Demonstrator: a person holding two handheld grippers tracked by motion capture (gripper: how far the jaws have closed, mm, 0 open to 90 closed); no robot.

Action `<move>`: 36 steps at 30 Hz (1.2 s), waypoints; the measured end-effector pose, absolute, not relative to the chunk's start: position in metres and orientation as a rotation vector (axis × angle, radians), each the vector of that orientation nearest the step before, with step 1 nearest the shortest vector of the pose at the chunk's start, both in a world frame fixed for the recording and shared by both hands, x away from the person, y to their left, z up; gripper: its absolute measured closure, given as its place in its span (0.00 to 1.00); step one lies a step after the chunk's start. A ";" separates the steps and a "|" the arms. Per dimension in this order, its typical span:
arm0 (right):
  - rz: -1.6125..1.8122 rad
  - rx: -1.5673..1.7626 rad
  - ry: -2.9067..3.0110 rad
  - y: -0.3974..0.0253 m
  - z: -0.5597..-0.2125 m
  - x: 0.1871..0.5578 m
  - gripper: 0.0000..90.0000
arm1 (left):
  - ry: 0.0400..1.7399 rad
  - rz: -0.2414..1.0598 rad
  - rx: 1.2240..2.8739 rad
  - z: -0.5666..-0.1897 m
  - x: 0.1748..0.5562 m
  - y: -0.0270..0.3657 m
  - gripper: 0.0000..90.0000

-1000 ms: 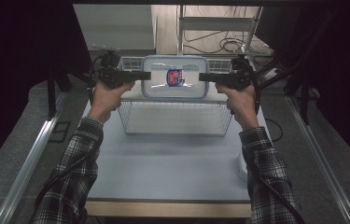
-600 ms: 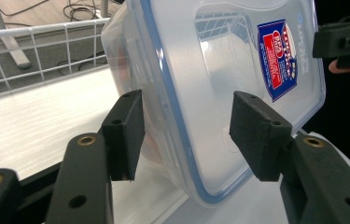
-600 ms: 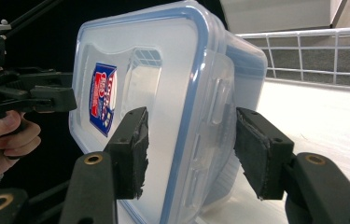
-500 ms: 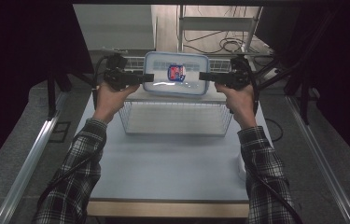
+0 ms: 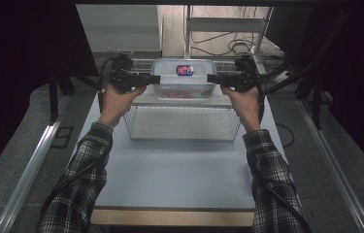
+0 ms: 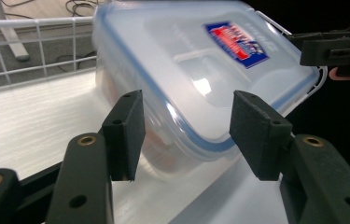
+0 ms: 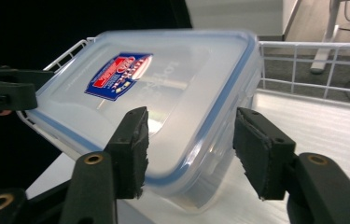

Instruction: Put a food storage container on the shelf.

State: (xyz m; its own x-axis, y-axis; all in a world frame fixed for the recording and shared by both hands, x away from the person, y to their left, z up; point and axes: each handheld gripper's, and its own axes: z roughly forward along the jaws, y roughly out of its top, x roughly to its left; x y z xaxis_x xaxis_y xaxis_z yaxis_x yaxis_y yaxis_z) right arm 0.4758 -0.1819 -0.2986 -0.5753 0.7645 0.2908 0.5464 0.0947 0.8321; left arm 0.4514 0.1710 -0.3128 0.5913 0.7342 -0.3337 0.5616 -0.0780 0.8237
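1. The clear plastic food container (image 5: 183, 79), with a blue-sealed lid and a red-and-blue label, now sits at the far end of the table (image 5: 179, 170), beyond the wire basket (image 5: 183, 122). A second ago it hung lower, over the basket's far edge, so the two arms have carried it away from the person.
2. The left gripper (image 5: 146, 79) meets the container's left end; in the left gripper view its jaws stand wide apart, straddling the near corner of the container (image 6: 196, 88) without visibly pinching it.
3. The right gripper (image 5: 214, 78) mirrors this at the right end; in the right gripper view its jaws also gape around a corner of the container (image 7: 163, 93), pads apart from the walls.
4. The container looks tilted, and whether it rests on the white surface or is propped between the grippers I cannot tell.
5. Judging by this, the carry looks nearly finished: what remains is probably letting the container settle flat and drawing both grippers sideways off it.
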 end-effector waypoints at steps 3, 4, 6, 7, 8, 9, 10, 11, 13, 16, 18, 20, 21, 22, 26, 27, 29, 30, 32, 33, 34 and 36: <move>1.476 1.320 2.150 -0.181 -0.299 0.476 0.52 | 1.063 0.199 1.750 -0.313 0.452 0.172 0.50; 1.477 1.323 2.148 -0.181 -0.299 0.476 0.52 | 1.062 0.201 1.750 -0.314 0.451 0.172 0.50; 1.480 1.333 2.148 -0.182 -0.299 0.475 0.52 | 1.060 0.204 1.749 -0.314 0.451 0.172 0.50; 1.479 1.333 2.149 -0.182 -0.299 0.474 0.52 | 1.060 0.205 1.747 -0.314 0.451 0.172 0.50; 1.479 1.330 2.153 -0.182 -0.299 0.473 0.52 | 1.059 0.205 1.746 -0.314 0.451 0.172 0.50; 1.478 1.332 2.155 -0.182 -0.298 0.473 0.52 | 1.059 0.205 1.745 -0.314 0.451 0.172 0.50; 1.478 1.334 2.156 -0.182 -0.298 0.473 0.53 | 1.059 0.206 1.746 -0.314 0.451 0.172 0.50; 1.479 1.338 2.156 -0.183 -0.298 0.472 0.53 | 1.058 0.209 1.747 -0.314 0.451 0.172 0.50; 1.481 1.345 2.158 -0.183 -0.298 0.471 0.54 | 1.058 0.208 1.745 -0.314 0.451 0.172 0.50; 1.493 1.348 2.159 -0.184 -0.299 0.469 0.55 | 1.058 0.203 1.748 -0.314 0.452 0.173 0.50; 1.495 1.350 2.158 -0.184 -0.299 0.468 0.56 | 1.058 0.205 1.750 -0.314 0.452 0.174 0.50; 1.490 1.349 2.159 -0.184 -0.299 0.467 0.56 | 1.056 0.220 1.759 -0.313 0.451 0.172 0.50; 1.483 1.343 2.157 -0.183 -0.298 0.466 0.57 | 1.044 0.235 1.767 -0.311 0.449 0.172 0.50; 1.483 1.330 2.155 -0.183 -0.297 0.464 0.57 | 1.036 0.238 1.771 -0.310 0.448 0.171 0.49; 1.490 1.282 2.167 -0.181 -0.295 0.458 0.52 | 1.011 0.242 1.778 -0.307 0.441 0.169 0.44; 1.494 1.276 2.168 -0.181 -0.295 0.456 0.51 | 0.997 0.250 1.783 -0.306 0.438 0.169 0.42; 1.517 1.254 2.178 -0.183 -0.295 0.452 0.50 | 0.983 0.266 1.799 -0.306 0.434 0.168 0.38; 1.521 1.247 2.182 -0.183 -0.295 0.450 0.48 | 0.971 0.281 1.805 -0.307 0.432 0.168 0.36; 1.523 1.226 2.189 -0.184 -0.296 0.446 0.45 | 0.954 0.288 1.805 -0.309 0.427 0.168 0.31; 1.526 1.219 2.193 -0.185 -0.296 0.445 0.43 | 0.950 0.290 1.805 -0.310 0.425 0.168 0.29; 1.526 1.212 2.197 -0.185 -0.297 0.443 0.42 | 0.946 0.288 1.805 -0.312 0.423 0.168 0.27; 1.528 1.193 2.203 -0.186 -0.299 0.440 0.39 | 0.936 0.287 1.803 -0.316 0.419 0.168 0.23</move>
State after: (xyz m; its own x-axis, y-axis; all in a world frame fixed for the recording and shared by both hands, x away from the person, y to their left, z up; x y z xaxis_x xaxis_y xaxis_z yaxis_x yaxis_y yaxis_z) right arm 0.4399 -0.1861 -0.2988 -0.6516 0.7108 0.2648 0.4970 0.1363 0.8570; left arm 0.4189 0.1680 -0.3159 0.6671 0.7103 -0.2248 0.4627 -0.1585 0.8723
